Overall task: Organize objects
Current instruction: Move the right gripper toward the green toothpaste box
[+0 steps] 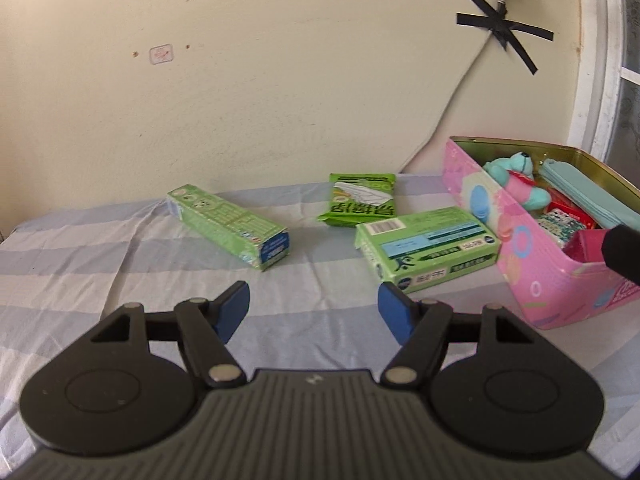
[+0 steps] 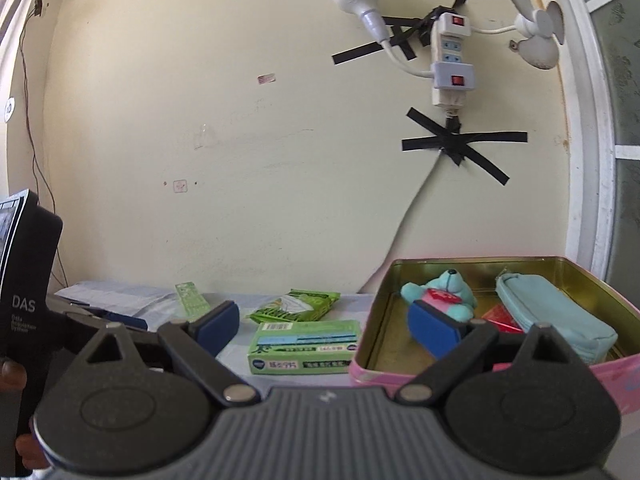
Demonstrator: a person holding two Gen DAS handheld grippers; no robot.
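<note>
Three green items lie on the striped sheet: a long carton at the left, a soft packet behind, and a flat box beside the pink tin. Inside the tin are a teal plush bear, a teal pouch and small red packs. My left gripper hovers open in front of the boxes, nothing between its blue pads. My right gripper is wide open and empty; it points at the flat box and the tin's left wall.
The striped sheet ends at a cream wall. A white cable runs down from a taped power strip to behind the tin. A window frame stands at the right. A hand grips the left tool's black body.
</note>
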